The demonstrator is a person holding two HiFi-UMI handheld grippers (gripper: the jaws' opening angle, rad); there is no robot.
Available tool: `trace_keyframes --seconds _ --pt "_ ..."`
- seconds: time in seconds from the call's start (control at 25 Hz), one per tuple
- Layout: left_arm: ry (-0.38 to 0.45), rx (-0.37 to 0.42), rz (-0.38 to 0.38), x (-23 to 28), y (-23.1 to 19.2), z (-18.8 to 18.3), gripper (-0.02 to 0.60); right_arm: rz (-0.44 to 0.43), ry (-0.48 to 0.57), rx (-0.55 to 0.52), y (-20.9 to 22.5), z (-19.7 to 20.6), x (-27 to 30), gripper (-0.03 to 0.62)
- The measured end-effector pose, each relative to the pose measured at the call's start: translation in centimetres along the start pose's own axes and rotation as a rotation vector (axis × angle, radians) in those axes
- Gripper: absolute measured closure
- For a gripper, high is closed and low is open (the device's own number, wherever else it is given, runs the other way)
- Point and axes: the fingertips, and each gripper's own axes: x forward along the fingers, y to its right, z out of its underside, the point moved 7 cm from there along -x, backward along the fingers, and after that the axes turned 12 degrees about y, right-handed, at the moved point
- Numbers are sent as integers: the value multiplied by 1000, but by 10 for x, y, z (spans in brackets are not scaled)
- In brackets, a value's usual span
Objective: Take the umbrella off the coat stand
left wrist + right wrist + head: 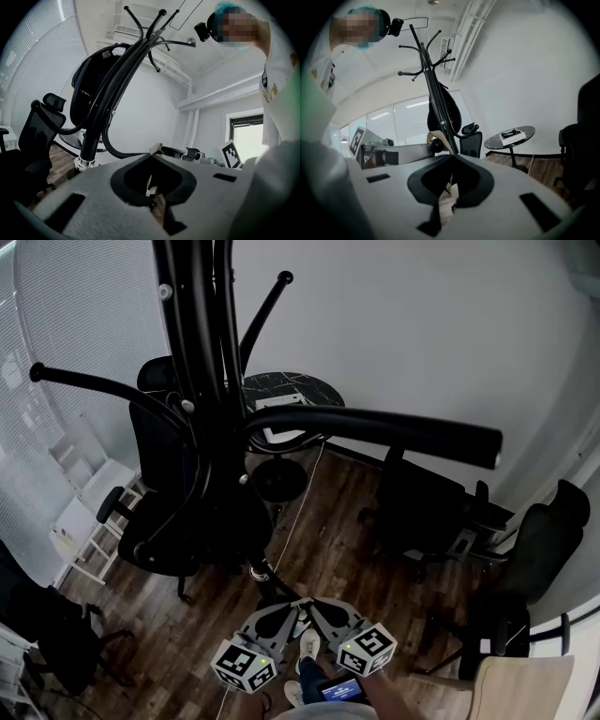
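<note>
Reach phase, by my read: both grippers sit low by the person's body and nothing is grabbed yet. Left gripper (153,155): jaws pressed together tip to tip, nothing between them. Right gripper (452,157) is the same, jaws closed on each other and empty. In the head view the two sit side by side at bottom centre of the frame, noses pointing toward the stand's base.

Umbrella (93,89): I take the dark bundled shape hanging against the pole of the coat stand (95,140) to be it. It shows upper left in the left gripper view and at centre in the right gripper view, high up and well apart from both grippers. Which hook carries it can't be made out, and no handle is visible.

How to do the step well (judgement):
- Raise one gripper and spread its jaws before it arrives, not at the last moment.
- Go for a narrow, firm part such as the shaft or handle. Loose fabric would likely bunch and slip.
- Lift first to clear the hook's upturned tip, then draw away from the pole. A sideways drag could snag the curved arms and rock the stand.
- The other gripper could steady the pole or support the bundle's lower end.
- Mind the long arm crossing the middle of the head view, and the office chair (40,136) at left, near the stand's base.
</note>
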Motion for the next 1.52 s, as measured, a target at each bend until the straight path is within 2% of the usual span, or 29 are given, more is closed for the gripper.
trace_keyframes --seconds 0.64,0.84,1.0,1.2,1.52 --pt "-1 24 40 -9 24 -10 561 17 23 -34 -20 -12 -26 577" --pt "13 12 56 -17 34 -13 561 34 52 25 -26 -15 -38 577" --pt "15 6 77 -22 45 -13 561 45 59 19 -38 -16 -49 577" --pt "41 -35 100 -24 56 -12 561 66 84 59 -50 -20 -62 579" --pt "54 -38 122 -23 73 -11 561 93 98 40 -53 -27 -85 579"
